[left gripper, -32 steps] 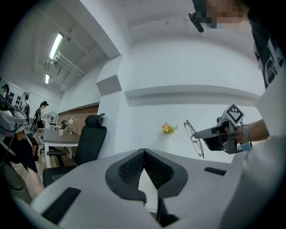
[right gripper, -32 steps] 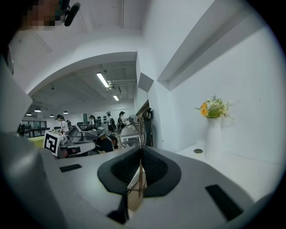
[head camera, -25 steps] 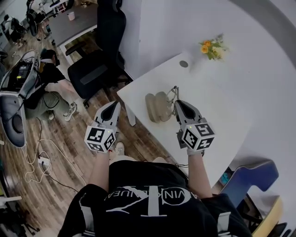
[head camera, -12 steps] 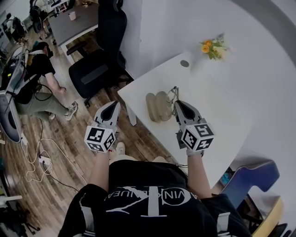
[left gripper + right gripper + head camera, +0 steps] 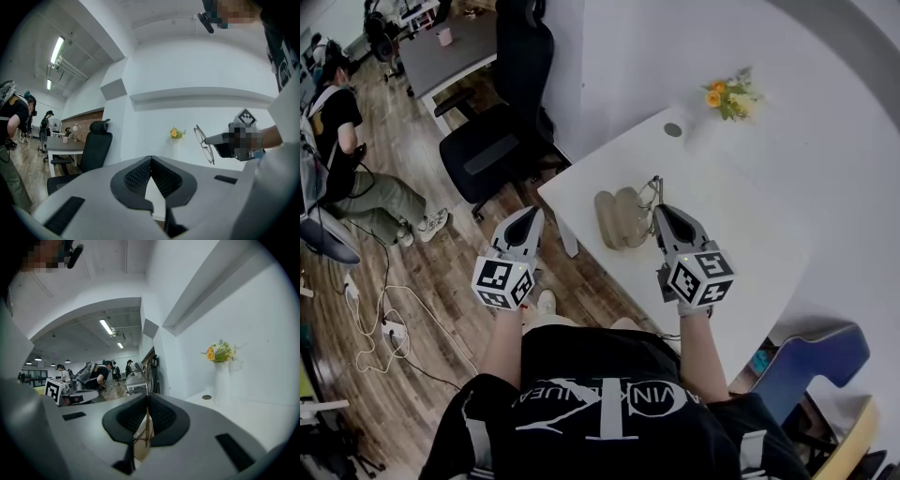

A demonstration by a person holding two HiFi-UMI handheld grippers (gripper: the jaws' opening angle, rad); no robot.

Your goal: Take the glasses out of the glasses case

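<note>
Glasses (image 5: 652, 190) are clamped between the closed jaws of the right gripper (image 5: 659, 208), just beside the open glasses case (image 5: 621, 217) lying on the white table (image 5: 741, 216). The left gripper (image 5: 534, 212) is held off the table's edge, jaws together and empty.

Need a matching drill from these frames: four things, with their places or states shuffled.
1 glasses
2 case
3 flowers
4 left gripper

A lies open on the table
B jaws shut, nothing between them
C in a white vase
D held by the right gripper

Pairs: 1-D, 2-A, 3-C, 4-B
</note>
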